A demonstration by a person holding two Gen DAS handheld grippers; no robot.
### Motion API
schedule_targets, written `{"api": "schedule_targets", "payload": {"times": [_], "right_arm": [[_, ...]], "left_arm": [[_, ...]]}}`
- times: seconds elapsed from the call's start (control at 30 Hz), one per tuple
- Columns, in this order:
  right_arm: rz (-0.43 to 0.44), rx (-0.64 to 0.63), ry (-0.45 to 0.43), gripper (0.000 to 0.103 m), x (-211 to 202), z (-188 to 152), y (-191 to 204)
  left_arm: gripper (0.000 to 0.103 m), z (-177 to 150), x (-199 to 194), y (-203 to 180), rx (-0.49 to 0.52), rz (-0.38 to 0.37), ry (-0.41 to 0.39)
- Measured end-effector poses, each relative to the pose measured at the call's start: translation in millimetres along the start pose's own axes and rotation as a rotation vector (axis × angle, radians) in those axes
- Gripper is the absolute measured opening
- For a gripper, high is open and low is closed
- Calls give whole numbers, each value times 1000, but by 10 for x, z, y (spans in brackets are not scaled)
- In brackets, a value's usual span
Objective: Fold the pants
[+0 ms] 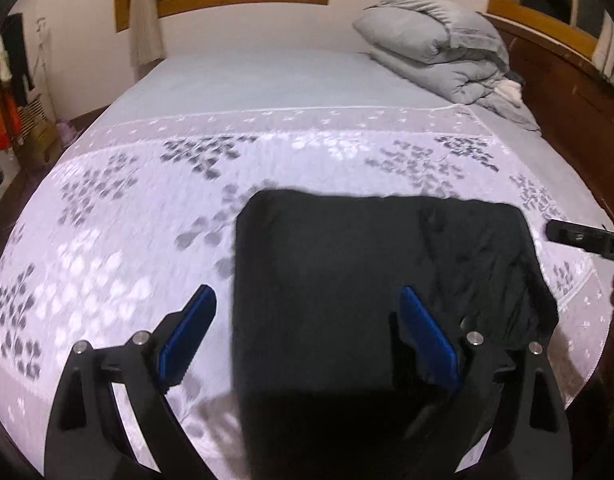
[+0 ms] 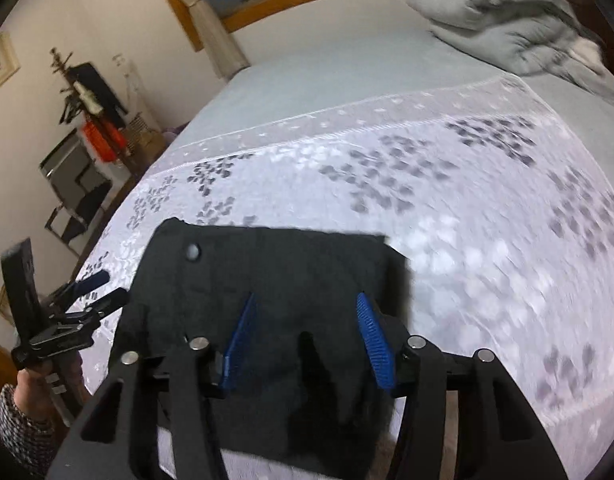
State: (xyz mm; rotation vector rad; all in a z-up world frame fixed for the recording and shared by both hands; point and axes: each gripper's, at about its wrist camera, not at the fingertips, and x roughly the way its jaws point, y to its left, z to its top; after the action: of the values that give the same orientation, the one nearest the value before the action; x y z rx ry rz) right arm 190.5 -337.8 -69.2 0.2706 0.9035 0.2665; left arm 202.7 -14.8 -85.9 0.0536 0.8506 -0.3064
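The black pants (image 1: 347, 280) lie folded into a rough rectangle on the white leaf-patterned bedspread (image 1: 127, 220), near the bed's front edge. They also show in the right wrist view (image 2: 275, 280), with a small light button near the top left corner. My left gripper (image 1: 307, 300) is open, its blue pads wide apart over the left edge of the pants, holding nothing. My right gripper (image 2: 303, 312) is open above the near part of the pants, empty. The left gripper also appears at the left of the right wrist view (image 2: 103, 288). The right gripper's tip pokes in at the right of the left wrist view (image 1: 563, 234).
A folded grey duvet (image 1: 439, 48) lies at the far right of the bed by the wooden headboard (image 1: 567, 80). A coat rack with clothes (image 2: 95, 120) and a chair (image 2: 75, 184) stand left of the bed. Windows line the far wall.
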Motion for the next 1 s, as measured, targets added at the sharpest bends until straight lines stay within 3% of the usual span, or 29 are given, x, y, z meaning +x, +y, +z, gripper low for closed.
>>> {"api": "schedule_targets", "payload": {"times": [0.13, 0.23, 0.53, 0.6, 0.63, 0.73, 0.83, 1.0], "right_arm": [[3, 6, 43, 53, 269, 62, 27], [1, 42, 74, 53, 426, 17, -62], [12, 76, 89, 52, 504, -37, -174], [13, 70, 88, 56, 477, -33, -162], [20, 68, 90, 63, 455, -32, -170], [25, 73, 77, 68, 337, -77, -221], [35, 96, 100, 71, 245, -150, -328], [72, 182, 127, 73, 103, -318, -546]], "left_arm": [[93, 62, 232, -95, -2, -71, 54], [93, 27, 403, -74, -11, -68, 97], [93, 22, 472, -3, -21, -72, 113], [93, 18, 425, 5, -26, -67, 107], [93, 10, 386, 12, -27, -67, 104], [93, -24, 290, 64, -34, -69, 117], [93, -59, 165, 75, -10, -15, 136], [97, -104, -132, -10, 65, 59, 85]]}}
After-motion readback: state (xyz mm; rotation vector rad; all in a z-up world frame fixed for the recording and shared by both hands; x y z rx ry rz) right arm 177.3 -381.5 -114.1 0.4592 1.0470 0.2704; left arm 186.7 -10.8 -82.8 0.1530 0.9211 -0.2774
